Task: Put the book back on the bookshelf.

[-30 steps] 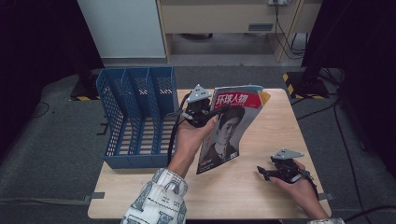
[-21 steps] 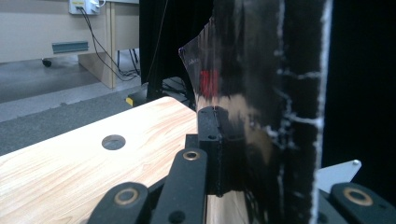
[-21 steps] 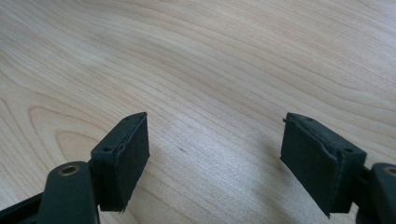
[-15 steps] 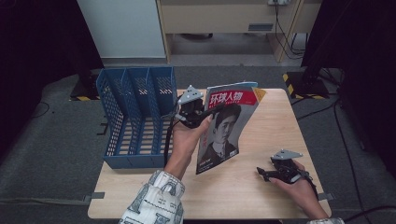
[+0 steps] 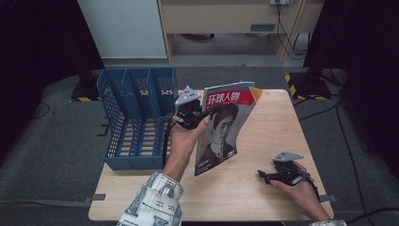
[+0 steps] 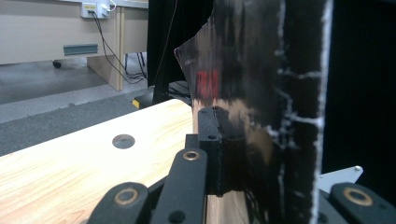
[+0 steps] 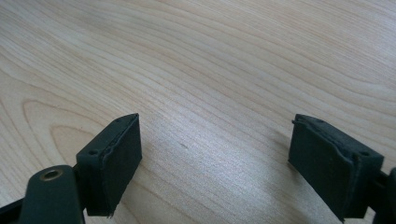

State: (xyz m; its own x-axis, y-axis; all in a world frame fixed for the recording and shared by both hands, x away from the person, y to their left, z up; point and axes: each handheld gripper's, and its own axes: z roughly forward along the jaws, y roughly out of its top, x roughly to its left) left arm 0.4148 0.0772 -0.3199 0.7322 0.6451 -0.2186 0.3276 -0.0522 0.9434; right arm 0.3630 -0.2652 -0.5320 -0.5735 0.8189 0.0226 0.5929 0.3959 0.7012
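Pale wood grain is running across the worktop [image 5: 263,188] nearest to me, and my right gripper [image 5: 263,176] is resting low on it at the near right corner. Its jaws are standing wide apart, having just been opening, and nothing is sitting between them; in the right gripper view I am seeing bare wood between the two black pads [image 7: 112,163].

Farther in, toward the middle of the worktop, my left gripper [image 5: 200,115] is holding the magazine [image 5: 223,132] by its left edge, jaws clamped tight on it. I am holding the magazine nearly upright, tilted a little, its cover with the red title band and a portrait facing me. In the left gripper view its glossy dark sheet [image 6: 261,116] is rising right beside the jaw.

Just left of that gripper, the blue mesh file rack [image 5: 136,117] is standing on the worktop's left side, overhanging the edge, its slots open upward. Beyond the worktop, I am seeing grey floor [image 5: 226,77], cables and pale cabinets [image 5: 221,19].
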